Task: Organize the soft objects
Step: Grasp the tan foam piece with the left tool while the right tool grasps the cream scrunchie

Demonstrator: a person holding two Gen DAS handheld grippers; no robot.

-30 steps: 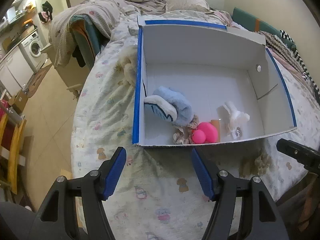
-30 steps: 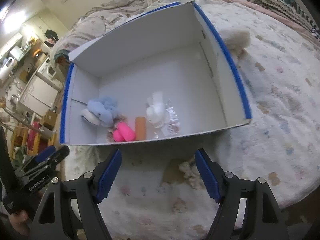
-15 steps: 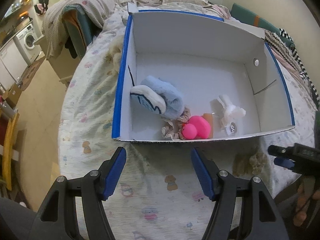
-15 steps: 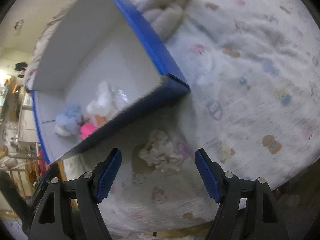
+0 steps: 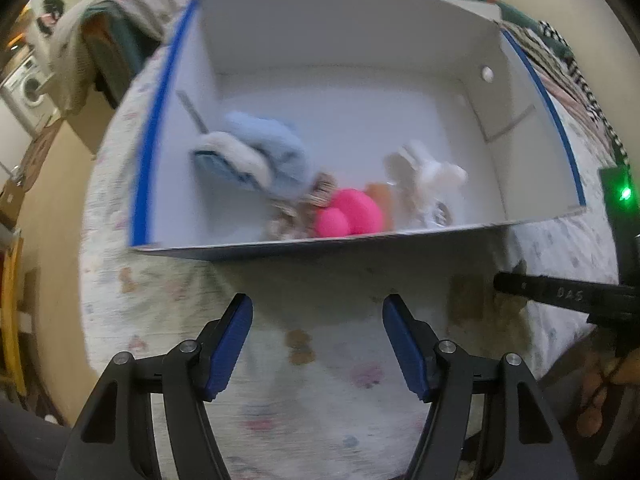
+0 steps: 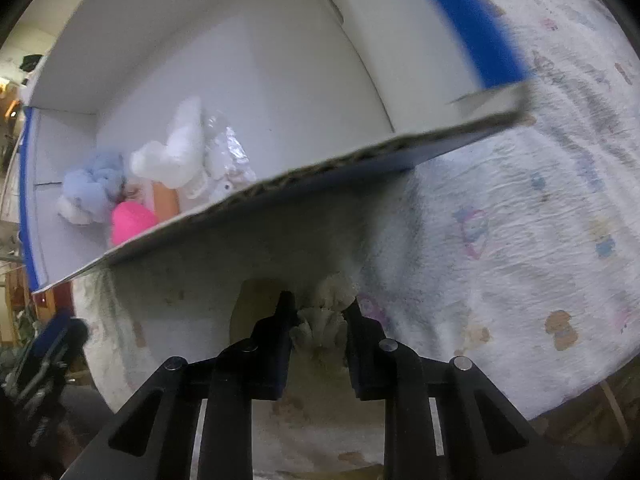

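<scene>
A cream fluffy toy (image 6: 320, 322) lies on the printed bedsheet just in front of the white cardboard box (image 6: 360, 160). My right gripper (image 6: 319, 303) points down at the toy, its jaws closing, and both pads press the toy's sides. My left gripper (image 5: 318, 336) hangs open over bare sheet before the box's (image 5: 360, 240) near wall, with nothing between its fingers. Inside the box lie a light blue plush (image 5: 264, 160), a pink plush (image 5: 352, 212), an orange piece and a white plush (image 5: 424, 172). The right gripper (image 5: 516, 284) shows as a black finger at the left view's right edge.
The box has blue-taped rims and stands on a bed with a patterned sheet (image 6: 540, 240). Crumpled blankets (image 5: 120, 20) pile up behind it. The bed's edge drops to the floor at the left, where a washing machine (image 5: 28, 88) stands. A striped cloth (image 5: 580, 80) lies to the right.
The right gripper has come down onto the cream toy and its jaws have narrowed from wide open onto it. The left gripper has moved closer to the box and stays open.
</scene>
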